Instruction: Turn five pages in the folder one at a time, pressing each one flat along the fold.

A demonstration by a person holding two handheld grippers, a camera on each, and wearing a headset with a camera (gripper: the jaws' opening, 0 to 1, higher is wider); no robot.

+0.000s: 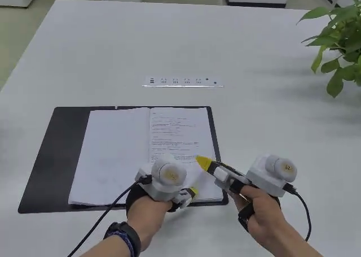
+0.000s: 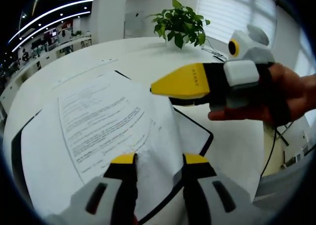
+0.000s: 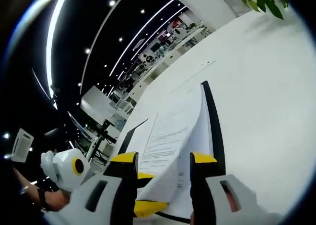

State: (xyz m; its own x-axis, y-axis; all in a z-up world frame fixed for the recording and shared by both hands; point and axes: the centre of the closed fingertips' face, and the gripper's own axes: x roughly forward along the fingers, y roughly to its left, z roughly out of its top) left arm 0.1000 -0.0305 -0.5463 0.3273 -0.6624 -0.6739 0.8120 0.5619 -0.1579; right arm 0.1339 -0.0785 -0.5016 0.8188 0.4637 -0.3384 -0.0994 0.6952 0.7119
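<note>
A black folder (image 1: pixel 51 166) lies open on the white table, with a blank left page (image 1: pixel 113 155) and a printed right page (image 1: pixel 180 133). My left gripper (image 1: pixel 190 192) sits at the page's near right corner; its jaws (image 2: pixel 159 159) stand open just above the printed sheet (image 2: pixel 98 121). My right gripper (image 1: pixel 204 162) comes in from the right at the page's outer edge. In its own view the jaws (image 3: pixel 163 158) stand open with the lifted, curled page edge (image 3: pixel 182 136) between them. The right gripper (image 2: pixel 163 86) also hovers over the sheet in the left gripper view.
A white power strip (image 1: pixel 183 82) is set in the table beyond the folder. A potted plant (image 1: pixel 341 42) stands at the far right. Cables trail from both grippers toward the near table edge. Bare table (image 1: pixel 282 116) lies right of the folder.
</note>
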